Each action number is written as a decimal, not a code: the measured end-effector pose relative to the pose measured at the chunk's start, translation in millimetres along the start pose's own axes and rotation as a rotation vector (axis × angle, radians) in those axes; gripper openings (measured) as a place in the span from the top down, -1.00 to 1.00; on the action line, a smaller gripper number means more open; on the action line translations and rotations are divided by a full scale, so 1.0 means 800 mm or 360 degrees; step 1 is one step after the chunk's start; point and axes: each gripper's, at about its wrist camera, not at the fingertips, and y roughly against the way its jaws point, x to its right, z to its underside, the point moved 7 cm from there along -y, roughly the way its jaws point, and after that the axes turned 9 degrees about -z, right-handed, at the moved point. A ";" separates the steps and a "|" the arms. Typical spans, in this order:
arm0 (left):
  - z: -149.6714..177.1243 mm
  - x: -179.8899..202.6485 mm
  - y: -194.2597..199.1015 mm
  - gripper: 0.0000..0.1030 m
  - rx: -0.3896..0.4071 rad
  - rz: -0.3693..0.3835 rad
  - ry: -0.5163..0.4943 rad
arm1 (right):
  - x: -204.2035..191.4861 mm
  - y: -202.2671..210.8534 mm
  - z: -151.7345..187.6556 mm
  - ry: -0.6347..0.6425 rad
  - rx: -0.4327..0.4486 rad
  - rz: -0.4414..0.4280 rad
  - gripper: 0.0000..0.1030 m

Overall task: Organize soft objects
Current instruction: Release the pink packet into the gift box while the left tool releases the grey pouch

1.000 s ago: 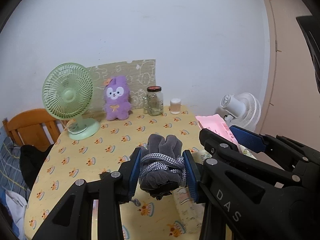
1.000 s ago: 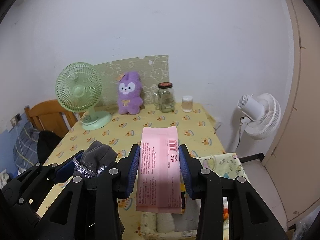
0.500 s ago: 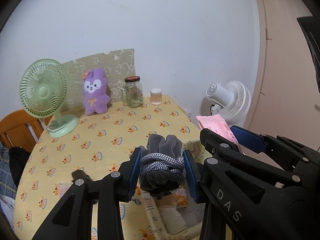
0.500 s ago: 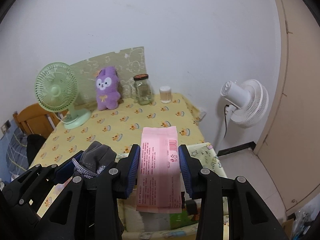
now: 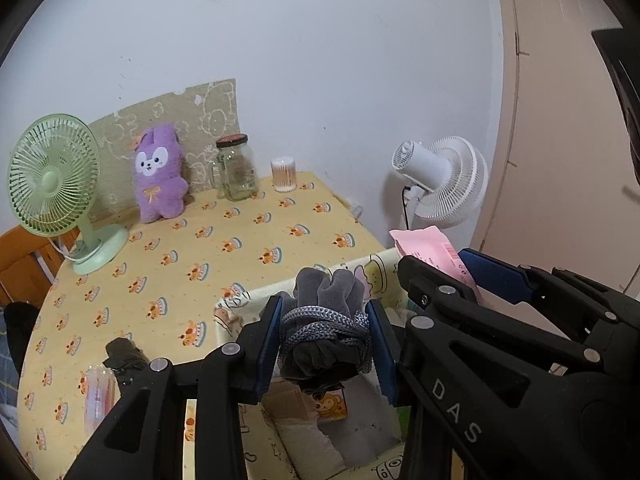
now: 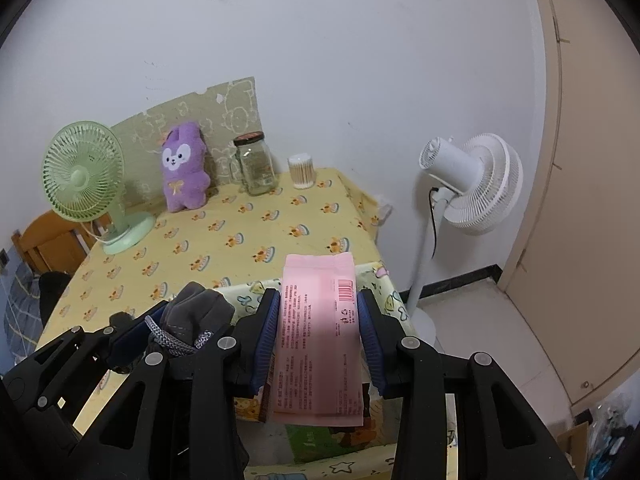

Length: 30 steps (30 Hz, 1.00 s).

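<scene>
My left gripper [image 5: 325, 334] is shut on a grey glove bundle [image 5: 326, 312] wrapped in grey cord, held above a cartoon-print fabric storage box [image 5: 236, 304] at the table's near right edge. My right gripper [image 6: 318, 338] is shut on a flat pink packet [image 6: 320, 332], held over the same box [image 6: 376, 280]. The glove bundle [image 6: 192, 316] shows at lower left in the right wrist view, and the pink packet [image 5: 424, 244] at right in the left wrist view. A purple plush bunny [image 5: 158, 174] leans at the wall.
A yellow patterned tablecloth [image 5: 208, 248] covers the table. On it stand a green desk fan [image 5: 56, 184], a glass jar [image 5: 236, 174] and a cotton swab tub [image 5: 284, 174]. A white floor fan [image 6: 468, 184] stands right of the table. A small black item [image 5: 124, 356] and a clear bottle [image 5: 100, 396] lie at near left.
Both grippers have moved back and to the right with their loads; the storage box has come into view beneath them and the table looks farther away.
</scene>
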 end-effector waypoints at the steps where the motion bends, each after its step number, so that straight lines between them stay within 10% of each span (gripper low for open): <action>1: 0.002 0.001 -0.002 0.17 -0.0008 0.0007 -0.0005 | 0.001 -0.002 0.001 0.0000 -0.0006 0.0000 0.17; 6: 0.010 -0.001 -0.005 -0.42 0.0000 0.0034 0.0028 | 0.000 -0.008 0.009 0.0023 -0.0018 0.0018 0.18; 11: 0.012 0.001 -0.005 -0.50 0.0001 0.0013 -0.0013 | 0.000 -0.006 0.013 0.0030 0.0002 0.0021 0.07; 13: 0.013 0.002 -0.004 -0.60 -0.0003 0.0034 -0.0024 | 0.000 -0.006 0.014 0.0038 -0.0003 0.0033 -0.56; 15: 0.014 0.000 -0.001 -0.63 0.0004 0.0046 -0.0013 | -0.002 -0.006 0.015 0.0031 0.0002 0.0014 -0.71; 30: 0.015 -0.030 0.025 -0.69 0.0067 -0.0016 0.0034 | -0.034 0.014 0.016 0.0019 0.0037 -0.0001 -0.82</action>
